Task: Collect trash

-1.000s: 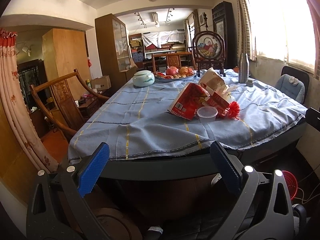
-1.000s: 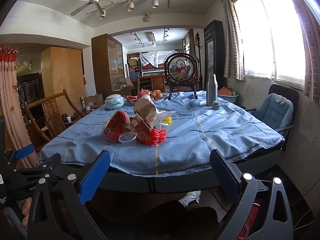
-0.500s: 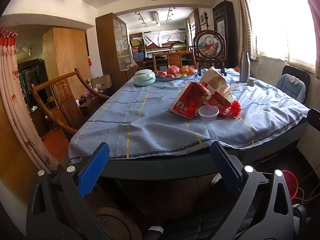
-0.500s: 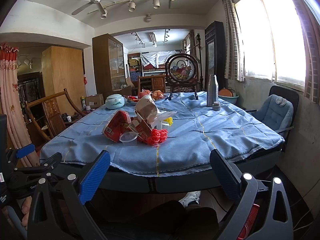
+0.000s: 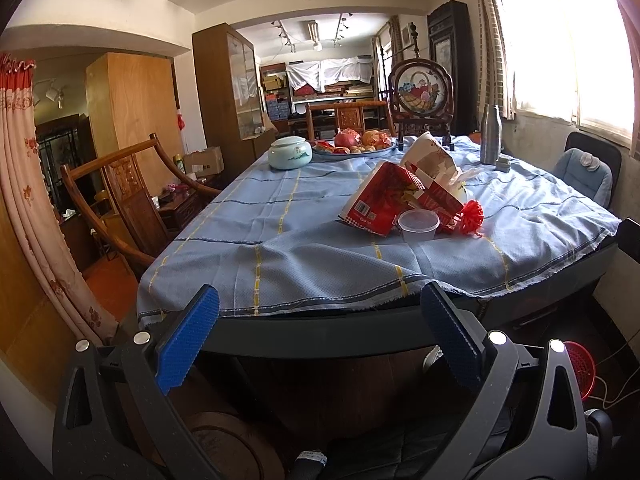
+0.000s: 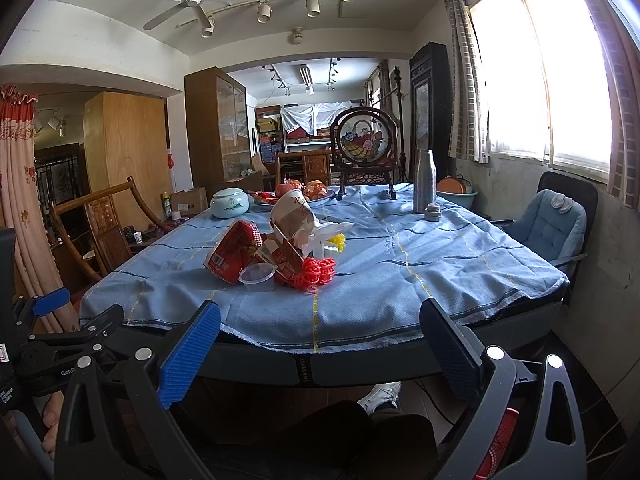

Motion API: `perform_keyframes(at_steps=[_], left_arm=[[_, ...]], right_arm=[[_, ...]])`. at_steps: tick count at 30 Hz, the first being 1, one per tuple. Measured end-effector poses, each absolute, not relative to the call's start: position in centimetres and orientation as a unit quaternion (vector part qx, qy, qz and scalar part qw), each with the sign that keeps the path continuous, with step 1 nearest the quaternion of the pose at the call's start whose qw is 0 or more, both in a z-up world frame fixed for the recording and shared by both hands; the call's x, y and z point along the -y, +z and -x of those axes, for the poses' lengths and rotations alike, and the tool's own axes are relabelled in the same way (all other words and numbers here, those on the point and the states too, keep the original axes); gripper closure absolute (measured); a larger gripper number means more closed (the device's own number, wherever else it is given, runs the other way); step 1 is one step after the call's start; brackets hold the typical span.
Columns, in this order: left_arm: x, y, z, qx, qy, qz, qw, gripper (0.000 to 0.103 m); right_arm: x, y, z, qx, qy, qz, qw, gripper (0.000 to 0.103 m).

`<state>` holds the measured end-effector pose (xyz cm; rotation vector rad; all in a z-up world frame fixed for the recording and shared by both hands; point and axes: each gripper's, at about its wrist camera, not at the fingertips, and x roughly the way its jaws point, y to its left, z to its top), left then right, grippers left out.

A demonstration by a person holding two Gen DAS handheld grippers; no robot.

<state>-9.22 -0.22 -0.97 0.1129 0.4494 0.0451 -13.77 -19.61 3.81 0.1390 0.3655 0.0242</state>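
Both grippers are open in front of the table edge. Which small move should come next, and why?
Probably bring the right gripper forward over the blue tablecloth toward the clear plastic cup. Both grippers are open and empty, and the cup is the nearest piece of the trash pile, in front of the red paper food box.

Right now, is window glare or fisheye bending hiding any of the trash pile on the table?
Left wrist view: the window is blown out white, but the red carton and plastic cup stay sharp and evenly lit. Right wrist view: same glare at the window, the pile is clear, and the table edge bows from the fisheye.
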Motion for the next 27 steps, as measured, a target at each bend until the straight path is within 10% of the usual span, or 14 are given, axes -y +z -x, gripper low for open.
perform_keyframes(at_steps=[27], left_arm=[[-0.1, -1.8, 8.3, -0.249, 0.020, -0.051, 0.967, 0.007]], right_arm=[[19.6, 3.5, 13.5, -0.186, 0.007, -0.066, 0.980, 0.005]])
